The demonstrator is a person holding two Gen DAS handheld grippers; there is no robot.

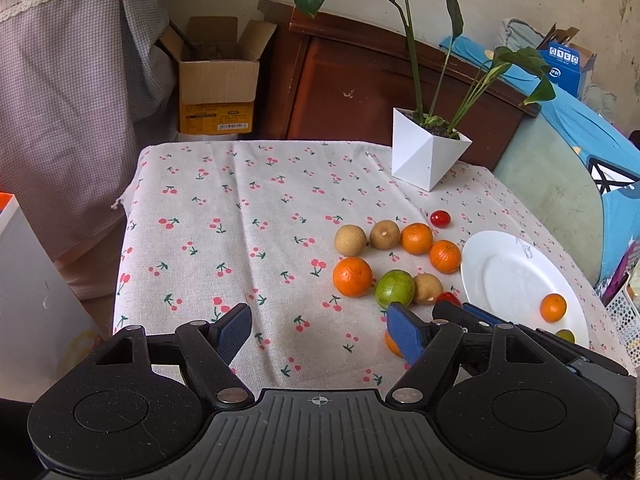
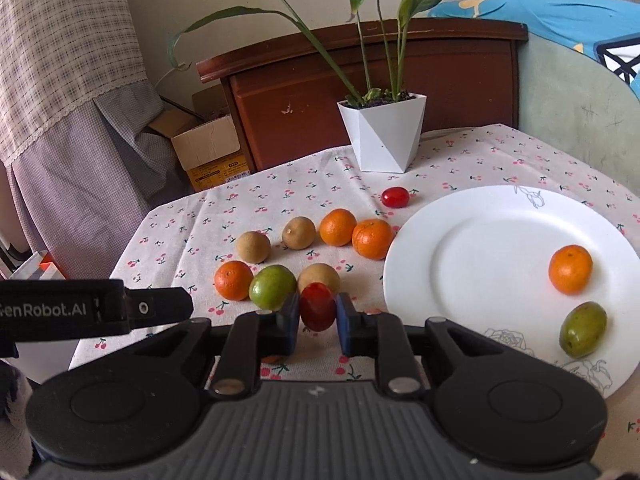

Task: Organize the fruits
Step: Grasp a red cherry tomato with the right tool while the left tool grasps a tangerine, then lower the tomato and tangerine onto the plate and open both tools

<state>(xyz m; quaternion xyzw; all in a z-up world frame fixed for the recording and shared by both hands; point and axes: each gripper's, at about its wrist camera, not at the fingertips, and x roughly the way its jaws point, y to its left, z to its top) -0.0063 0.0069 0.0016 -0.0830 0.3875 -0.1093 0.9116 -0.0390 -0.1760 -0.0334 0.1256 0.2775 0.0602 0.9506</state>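
The left tongs [image 1: 320, 328] hang with the jaws wide apart and hold nothing, probably waiting for a turn over the bare cloth of the table [image 1: 240, 208]. To their right the loose fruits [image 2: 300, 252] lie in a group just beside the white plate [image 2: 460, 248]. The right tongs [image 2: 318, 322] are clamped on a red cherry tomato [image 2: 317, 306], close to the rim, likely to carry it there. On the plate lie one orange [image 2: 570, 269] and one green fruit [image 2: 583, 329].
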